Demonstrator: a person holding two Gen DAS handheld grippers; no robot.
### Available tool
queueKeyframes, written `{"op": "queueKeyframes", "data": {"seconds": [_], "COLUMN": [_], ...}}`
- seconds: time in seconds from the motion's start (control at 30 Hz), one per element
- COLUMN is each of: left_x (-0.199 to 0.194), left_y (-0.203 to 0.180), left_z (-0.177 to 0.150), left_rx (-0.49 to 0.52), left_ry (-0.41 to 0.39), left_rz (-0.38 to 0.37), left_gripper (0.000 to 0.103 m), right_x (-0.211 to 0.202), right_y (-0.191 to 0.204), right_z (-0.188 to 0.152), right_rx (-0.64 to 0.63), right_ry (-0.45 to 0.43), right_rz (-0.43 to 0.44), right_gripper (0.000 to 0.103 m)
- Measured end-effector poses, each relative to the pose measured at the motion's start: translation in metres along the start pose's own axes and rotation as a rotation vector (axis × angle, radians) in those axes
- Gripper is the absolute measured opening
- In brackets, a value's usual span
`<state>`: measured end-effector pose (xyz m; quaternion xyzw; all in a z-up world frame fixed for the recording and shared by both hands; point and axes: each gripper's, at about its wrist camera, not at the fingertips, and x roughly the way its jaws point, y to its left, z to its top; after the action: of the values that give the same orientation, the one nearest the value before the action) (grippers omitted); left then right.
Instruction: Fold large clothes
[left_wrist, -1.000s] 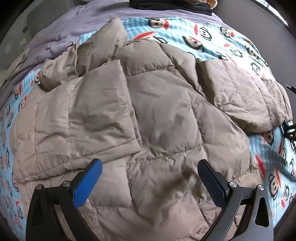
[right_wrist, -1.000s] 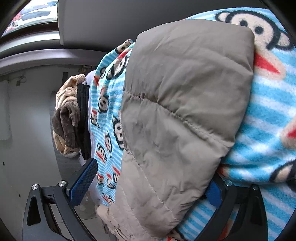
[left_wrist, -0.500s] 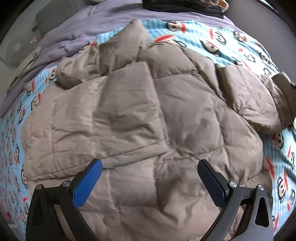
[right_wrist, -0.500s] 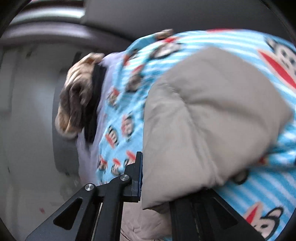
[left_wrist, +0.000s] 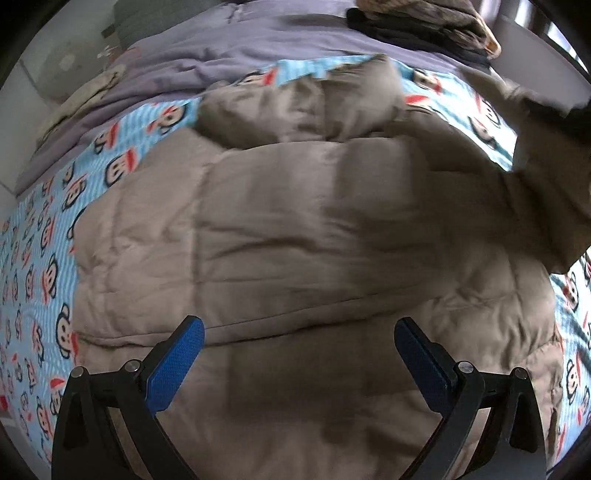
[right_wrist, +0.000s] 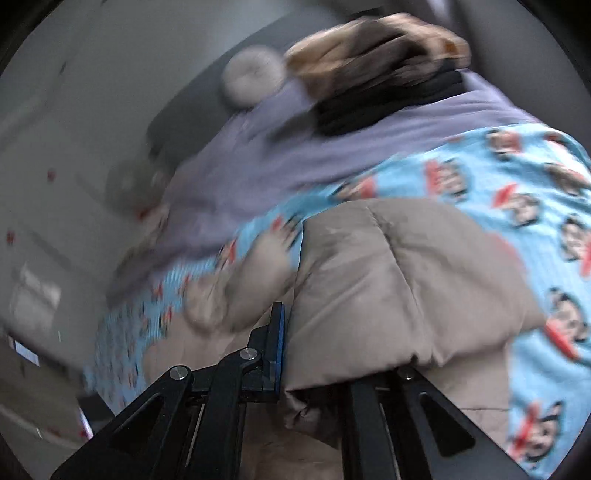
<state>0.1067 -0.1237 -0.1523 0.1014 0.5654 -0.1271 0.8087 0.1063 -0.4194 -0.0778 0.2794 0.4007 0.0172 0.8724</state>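
Note:
A large taupe quilted puffer jacket (left_wrist: 295, 229) lies spread on a bed with a blue monkey-print blanket (left_wrist: 40, 236). Its left sleeve is folded across the body. My left gripper (left_wrist: 299, 354) is open and empty, hovering over the jacket's lower half. My right gripper (right_wrist: 332, 354) is shut on the jacket's right sleeve (right_wrist: 388, 288) and holds it lifted above the bed; that lifted sleeve also shows at the right edge of the left wrist view (left_wrist: 546, 184). The right finger of this gripper is hidden by the fabric.
A lilac sheet (left_wrist: 221, 62) covers the far end of the bed. A pile of brown and black clothes (left_wrist: 424, 18) lies on it, also in the right wrist view (right_wrist: 380, 74). A grey round cushion (right_wrist: 251, 77) sits beside the pile. A pale wall lies left.
My right gripper closed on the right sleeve and lifted it up and inward over the jacket. My left gripper pulled back, still open.

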Motion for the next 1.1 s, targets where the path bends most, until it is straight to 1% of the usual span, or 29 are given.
{"op": "queueKeyframes", "data": {"seconds": [0.03,0.1,0.17,0.27,0.3,0.33,0.4,0.43,0.47,0.53,0.57,0.6,0.63,0.67,0.7,0.8,0.87,0.9,0.93,1.0,1.03,1.07,1.1], "left_x": [0.001,0.002,0.003,0.003,0.004,0.005,0.007,0.009,0.009,0.010,0.011,0.010,0.009,0.008,0.006,-0.002,-0.005,-0.004,-0.001,0.006,0.009,0.014,0.018], "left_y": [0.007,0.025,0.043,0.061,0.065,0.069,0.074,0.077,0.077,0.081,0.083,0.086,0.089,0.094,0.099,0.118,0.132,0.137,0.141,0.145,0.144,0.142,0.140], "left_z": [-0.001,0.000,0.001,0.004,0.004,0.005,0.007,0.008,0.009,0.012,0.012,0.014,0.015,0.016,0.018,0.021,0.025,0.026,0.028,0.031,0.031,0.031,0.031], "left_rx": [-0.010,-0.040,-0.073,-0.108,-0.115,-0.122,-0.140,-0.154,-0.164,-0.194,-0.209,-0.227,-0.247,-0.266,-0.279,-0.331,-0.368,-0.378,-0.389,-0.411,-0.416,-0.419,-0.420], "left_ry": [-0.002,-0.005,-0.009,-0.026,-0.030,-0.035,-0.043,-0.048,-0.052,-0.065,-0.070,-0.076,-0.084,-0.092,-0.102,-0.142,-0.163,-0.161,-0.149,-0.119,-0.108,-0.095,-0.085], "left_rz": [-0.002,-0.010,-0.017,-0.027,-0.031,-0.042,-0.078,-0.105,-0.123,-0.174,-0.196,-0.221,-0.250,-0.277,-0.301,-0.400,-0.477,-0.508,-0.550,-0.611,-0.635,-0.669,-0.683], "left_gripper": [0.103,0.103,0.103,0.103,0.103,0.103,0.103,0.103,0.103,0.103,0.103,0.103,0.103,0.103,0.103,0.103,0.103,0.103,0.103,0.103,0.103,0.103,0.103], "right_x": [0.017,0.042,0.071,0.098,0.100,0.098,0.084,0.072,0.063,0.044,0.036,0.030,0.027,0.027,0.027,0.030,0.041,0.048,0.054,0.065,0.068,0.067,0.062], "right_y": [0.015,0.031,0.041,0.036,0.029,0.022,0.008,0.000,-0.005,-0.019,-0.028,-0.033,-0.036,-0.033,-0.030,0.009,0.045,0.059,0.074,0.092,0.095,0.093,0.086], "right_z": [-0.011,-0.032,-0.054,-0.070,-0.072,-0.074,-0.074,-0.073,-0.073,-0.071,-0.069,-0.068,-0.065,-0.060,-0.057,-0.047,-0.050,-0.055,-0.062,-0.078,-0.085,-0.091,-0.097], "right_rx": [-0.033,-0.071,-0.070,-0.020,0.022,0.072,0.145,0.185,0.209,0.268,0.301,0.317,0.322,0.309,0.288,0.108,-0.020,-0.082,-0.147,-0.232,-0.248,-0.239,-0.214], "right_ry": [0.037,0.098,0.186,0.291,0.321,0.334,0.323,0.292,0.261,0.181,0.151,0.128,0.112,0.101,0.091,0.086,0.141,0.180,0.218,0.283,0.310,0.330,0.348], "right_rz": [-0.001,-0.003,-0.010,-0.054,-0.052,-0.040,-0.016,-0.014,-0.022,-0.018,-0.031,-0.044,-0.055,-0.058,-0.055,-0.024,0.042,0.061,0.051,0.022,0.012,0.015,0.034], "right_gripper": [0.008,0.008,0.008,0.009,0.009,0.012,0.033,0.056,0.063,0.062,0.056,0.045,0.020,0.013,0.013,0.013,0.013,0.013,0.015,0.039,0.060,0.064,0.064]}}
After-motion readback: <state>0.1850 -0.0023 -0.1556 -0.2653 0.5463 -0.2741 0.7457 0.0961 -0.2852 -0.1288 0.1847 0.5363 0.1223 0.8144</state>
